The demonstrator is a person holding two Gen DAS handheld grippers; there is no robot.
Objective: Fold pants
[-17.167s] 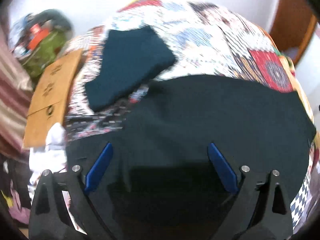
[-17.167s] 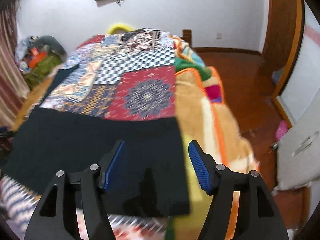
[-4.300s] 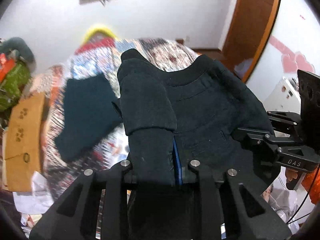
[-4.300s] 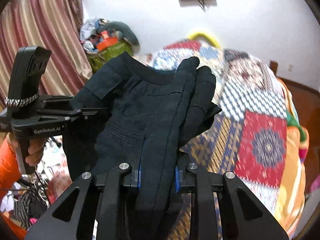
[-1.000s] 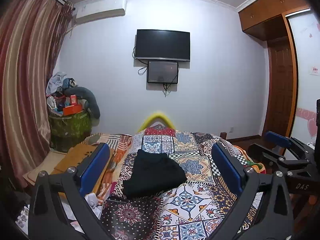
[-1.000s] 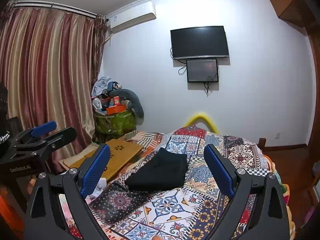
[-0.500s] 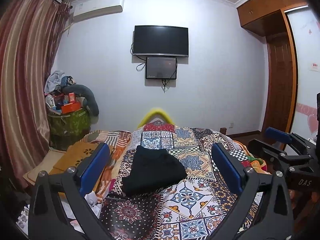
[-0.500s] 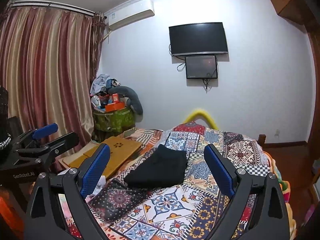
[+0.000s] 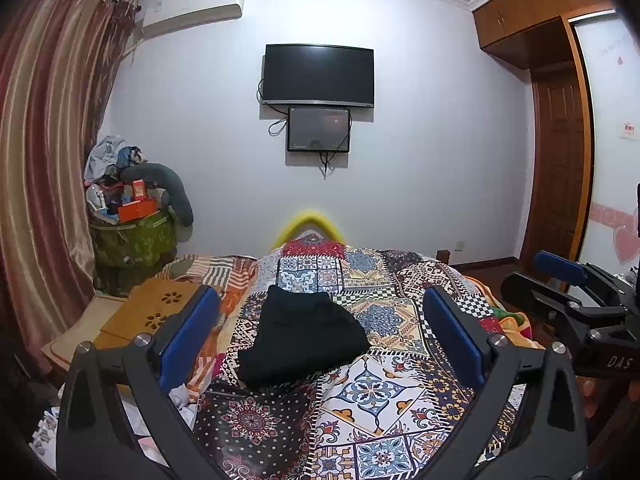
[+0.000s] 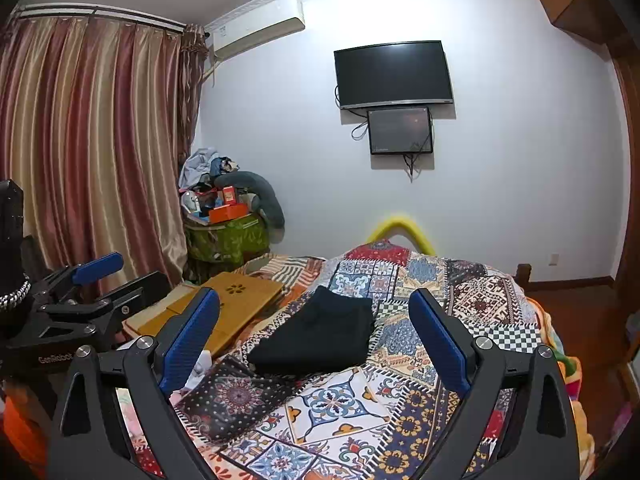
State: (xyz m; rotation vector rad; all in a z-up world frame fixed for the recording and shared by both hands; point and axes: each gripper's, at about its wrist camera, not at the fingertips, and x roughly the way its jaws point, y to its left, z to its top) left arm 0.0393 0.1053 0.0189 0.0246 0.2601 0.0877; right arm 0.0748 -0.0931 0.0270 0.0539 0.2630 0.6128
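Both grippers wide open, empty, folded pants (image 9: 300,340) well ahead on quilt (image 9: 372,392)

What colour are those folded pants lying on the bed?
The folded pants are plain black, with no pattern. They show best in the left wrist view, against the patchwork bedspread.

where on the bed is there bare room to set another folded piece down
Free: the patchwork quilt right of the folded black pants and in front of them. Crowded: the left edge, with the tan wooden board and white clutter.

Patchwork-quilted bed (image 9: 400,392), folded black pants (image 9: 300,340) lying on top
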